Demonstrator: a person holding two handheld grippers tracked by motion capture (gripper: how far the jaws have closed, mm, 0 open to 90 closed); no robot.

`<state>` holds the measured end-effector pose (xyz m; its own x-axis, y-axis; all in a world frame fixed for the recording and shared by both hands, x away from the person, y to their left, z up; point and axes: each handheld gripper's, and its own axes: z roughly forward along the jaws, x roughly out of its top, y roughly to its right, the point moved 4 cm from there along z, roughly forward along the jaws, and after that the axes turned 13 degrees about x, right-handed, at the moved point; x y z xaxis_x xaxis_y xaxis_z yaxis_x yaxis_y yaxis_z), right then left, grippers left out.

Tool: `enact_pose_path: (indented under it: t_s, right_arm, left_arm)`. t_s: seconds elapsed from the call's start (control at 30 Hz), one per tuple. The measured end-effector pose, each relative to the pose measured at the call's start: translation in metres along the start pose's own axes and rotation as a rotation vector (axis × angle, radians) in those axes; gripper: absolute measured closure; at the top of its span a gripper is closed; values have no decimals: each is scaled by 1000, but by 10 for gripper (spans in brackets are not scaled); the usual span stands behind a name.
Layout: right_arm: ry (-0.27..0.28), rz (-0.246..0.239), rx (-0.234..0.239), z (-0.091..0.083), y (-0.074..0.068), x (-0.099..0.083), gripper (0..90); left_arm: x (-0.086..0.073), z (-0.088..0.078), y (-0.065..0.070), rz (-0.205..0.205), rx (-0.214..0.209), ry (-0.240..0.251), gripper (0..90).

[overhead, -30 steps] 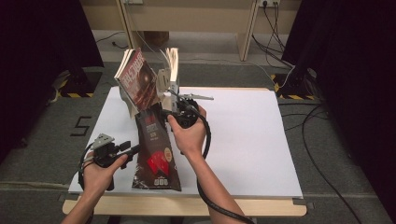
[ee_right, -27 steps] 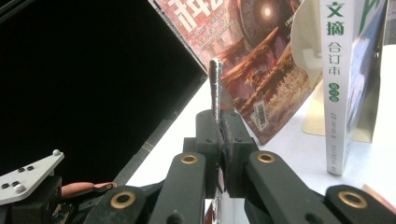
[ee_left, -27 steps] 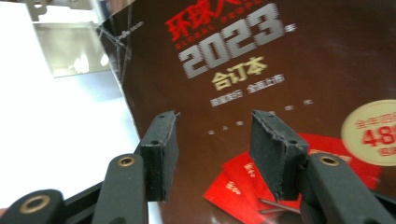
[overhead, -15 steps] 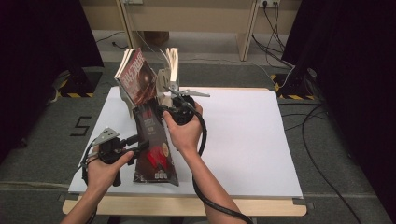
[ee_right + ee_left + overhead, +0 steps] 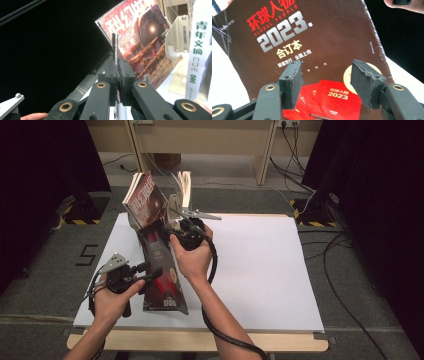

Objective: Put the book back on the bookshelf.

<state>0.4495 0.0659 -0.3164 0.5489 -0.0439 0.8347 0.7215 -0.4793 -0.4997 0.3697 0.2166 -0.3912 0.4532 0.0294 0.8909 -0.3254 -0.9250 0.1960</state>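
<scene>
A dark brown magazine [image 5: 162, 282] with "2023" on its cover [image 5: 312, 37] stands tilted, its lower edge on the white table sheet [image 5: 260, 270]. My right gripper [image 5: 165, 234] is shut on its thin upper edge [image 5: 115, 47], which I see edge-on between the jaws [image 5: 117, 67]. My left gripper [image 5: 156, 271] hovers at the magazine's lower left side. Its jaws [image 5: 327, 85] have just been opening and stand apart in front of the cover, with nothing pressed between the pads.
A red science-fiction magazine [image 5: 147, 200] [image 5: 140, 37] leans on a metal bookend [image 5: 175, 205] [image 5: 178, 37] at the table's far left. A white book with green lettering [image 5: 198, 50] stands beside it. Cables lie on the floor to the right.
My left gripper has risen slightly and shifted towards the brown magazine, and its jaws stand wider. The right gripper and the magazine have barely moved.
</scene>
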Motion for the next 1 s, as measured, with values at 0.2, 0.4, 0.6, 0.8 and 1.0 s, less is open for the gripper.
enact_pose_path:
  t_s: [0.2, 0.4, 0.6, 0.8, 1.0]
  right_arm:
    - [47, -25, -3, 2, -7, 5, 875]
    - [74, -56, -2, 4, -12, 11, 875]
    - [56, -64, -11, 7, -14, 13, 874]
    - [21, -72, -35, 11, -15, 14, 873]
    - [-5, -89, -53, 11, -16, 16, 871]
  left_arm:
    - [9, -2, 8, 14, -3, 26, 359]
    - [22, -3, 15, 24, -17, 44, 343]
    - [31, -3, 31, 69, -19, 41, 326]
    - [37, 6, 42, 135, 57, 29, 307]
    - [37, 20, 42, 155, 121, 16, 294]
